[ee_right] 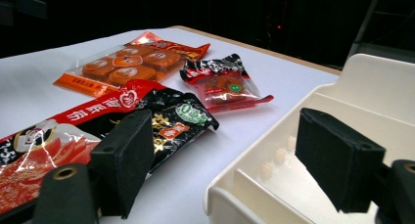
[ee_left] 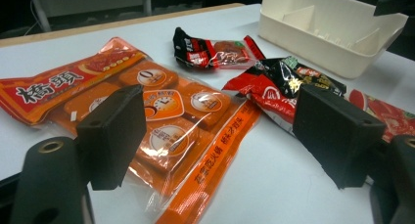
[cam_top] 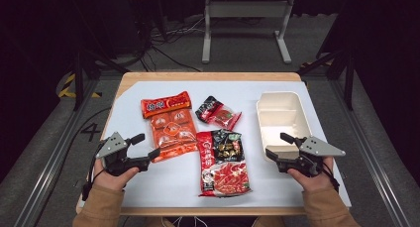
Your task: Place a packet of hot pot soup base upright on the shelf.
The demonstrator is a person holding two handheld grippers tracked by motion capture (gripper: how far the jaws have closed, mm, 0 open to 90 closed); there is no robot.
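1. We see the left gripper (cam_top: 144,145) at the lower left of the high view, held in a hand; its jaws stand wide apart and hold nothing
2. In the left gripper view its 2 black pads (ee_left: 113,136) frame the near end of the orange packet (ee_left: 161,131), which lies flat on the white table (ee_left: 274,185); whether a pad touches the wrapper we cannot tell
3. In the high view the orange packet (cam_top: 168,125) sits left of centre, with one jaw tip of the left gripper right at its lower left corner
4. We see the right gripper (cam_top: 283,146) at the lower right of the high view, also held in a hand, jaws spread wide and empty
5. In the right gripper view one pad (ee_right: 337,158) hangs over the near end of the cream bin (ee_right: 372,87) and the other pad lies in front of the long red and black packet (ee_right: 98,126), so the bin's near wall lies between them
6. The cream bin (cam_top: 282,119) stands at the right of the high view, open side up, with nothing inside that we can make out
7. The long red and black packet (cam_top: 222,162) lies at the centre bottom, its left edge just beside the orange packet
8. A small red and black packet (cam_top: 218,113) lies above it at the centre, apart from the bin
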